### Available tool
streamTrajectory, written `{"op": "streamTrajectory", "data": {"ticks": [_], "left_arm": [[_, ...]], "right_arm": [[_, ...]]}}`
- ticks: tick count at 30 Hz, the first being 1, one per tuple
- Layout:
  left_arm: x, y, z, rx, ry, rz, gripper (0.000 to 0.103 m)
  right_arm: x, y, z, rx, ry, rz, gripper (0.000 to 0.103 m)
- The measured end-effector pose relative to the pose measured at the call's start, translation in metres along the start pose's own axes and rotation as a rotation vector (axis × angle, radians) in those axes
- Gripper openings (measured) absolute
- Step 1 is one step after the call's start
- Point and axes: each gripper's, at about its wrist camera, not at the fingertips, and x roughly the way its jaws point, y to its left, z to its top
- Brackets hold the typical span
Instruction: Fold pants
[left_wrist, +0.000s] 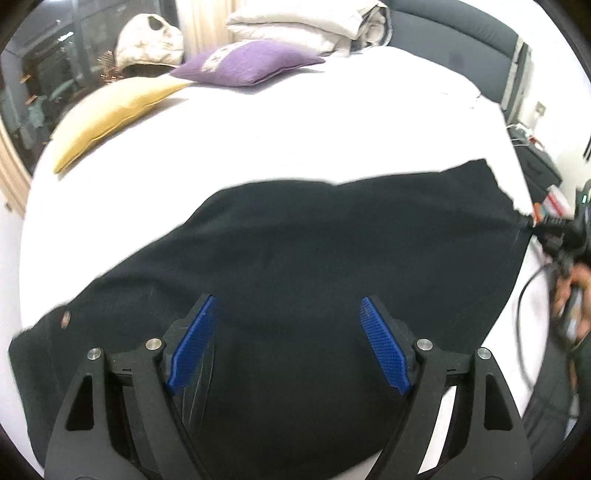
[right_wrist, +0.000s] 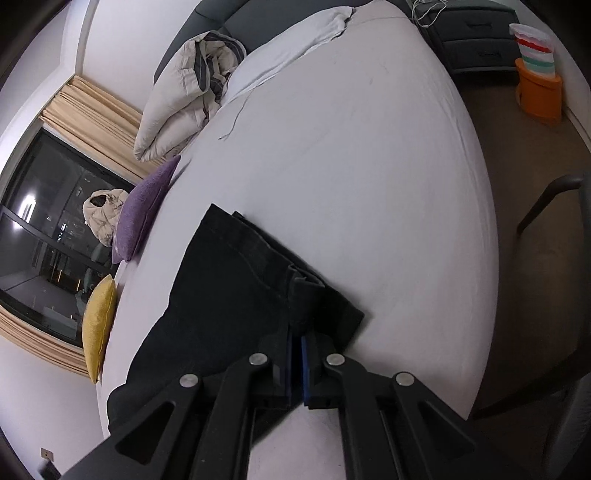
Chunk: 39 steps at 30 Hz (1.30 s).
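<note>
Left gripper (left_wrist: 288, 343): jaws spread wide, blue pads (left_wrist: 384, 347) clear of the cloth, nothing pinched between them; it hangs over the near part of the garment
Right gripper (right_wrist: 295, 354): jaws clamped tight on a bunched edge of the dark fabric, with the cloth wedged between the blue pads; in the left view it shows at the far right edge with a hand (left_wrist: 570, 295) behind it
Pants (left_wrist: 295, 251): black, spread across the near side of the bed, lying under and ahead of the left gripper; the right-hand corner is drawn to a point where the right gripper pinches it; the right view shows layered folds just ahead of the closed jaws
Bed (left_wrist: 295, 125): white sheet, bare beyond the pants
Yellow cushion (left_wrist: 110, 114): at the far left edge of the bed
Purple cushion (left_wrist: 247, 62): beyond the yellow one
Folded duvet (left_wrist: 314, 22): by the dark headboard (left_wrist: 461, 40), farthest back
</note>
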Motion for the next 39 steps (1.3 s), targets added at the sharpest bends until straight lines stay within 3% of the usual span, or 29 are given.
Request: {"op": "streamTrajectory", "data": {"ticks": [4, 7, 8, 10, 13, 16, 17, 21, 23, 26, 28, 30, 34, 39], "left_arm": [[0.037, 0.001, 0.038, 0.073, 0.042, -0.083, 0.079], [0.087, 0.027, 0.066, 0.026, 0.139, -0.103, 0.072], [0.111, 0.039, 0.068, -0.012, 0.19, -0.083, 0.061], [0.132, 0.051, 0.074, -0.016, 0.189, -0.074, 0.063], [0.144, 0.051, 0.093, 0.01, 0.172, 0.0, 0.065], [0.148, 0.072, 0.112, -0.078, 0.165, 0.093, 0.065], [0.145, 0.078, 0.115, -0.116, 0.16, 0.087, 0.064], [0.105, 0.053, 0.106, -0.062, 0.067, -0.004, 0.064], [0.099, 0.029, 0.09, 0.004, 0.076, -0.064, 0.064], [0.125, 0.001, 0.06, 0.107, 0.14, -0.03, 0.065], [0.123, -0.002, 0.051, 0.092, 0.091, -0.007, 0.065], [0.12, 0.0, 0.052, 0.066, 0.105, -0.021, 0.065], [0.116, -0.007, 0.052, 0.123, 0.108, -0.023, 0.065], [0.123, 0.001, 0.048, 0.056, 0.078, -0.031, 0.065]], "right_arm": [[0.0, 0.002, 0.0, -0.019, 0.004, -0.009, 0.003], [0.001, 0.005, 0.0, -0.028, 0.006, -0.015, 0.003], [0.001, 0.005, 0.0, -0.027, 0.006, -0.015, 0.003], [0.001, 0.006, 0.0, -0.032, 0.006, -0.017, 0.003], [0.002, 0.007, -0.001, -0.037, 0.002, -0.022, 0.003], [0.001, 0.008, -0.001, -0.037, -0.001, -0.027, 0.003], [0.001, 0.008, -0.001, -0.038, -0.001, -0.028, 0.003], [-0.002, 0.006, -0.001, -0.035, -0.005, -0.02, 0.003], [-0.003, 0.006, -0.002, -0.034, -0.008, -0.022, 0.004], [-0.002, 0.007, -0.004, -0.05, -0.004, -0.033, 0.003], [-0.002, 0.006, -0.002, -0.048, -0.002, -0.034, 0.003], [-0.001, 0.005, -0.002, -0.053, -0.006, -0.035, 0.003], [0.003, -0.002, -0.002, -0.031, -0.008, -0.019, 0.003], [0.006, -0.013, 0.001, 0.008, 0.021, 0.027, 0.002]]}}
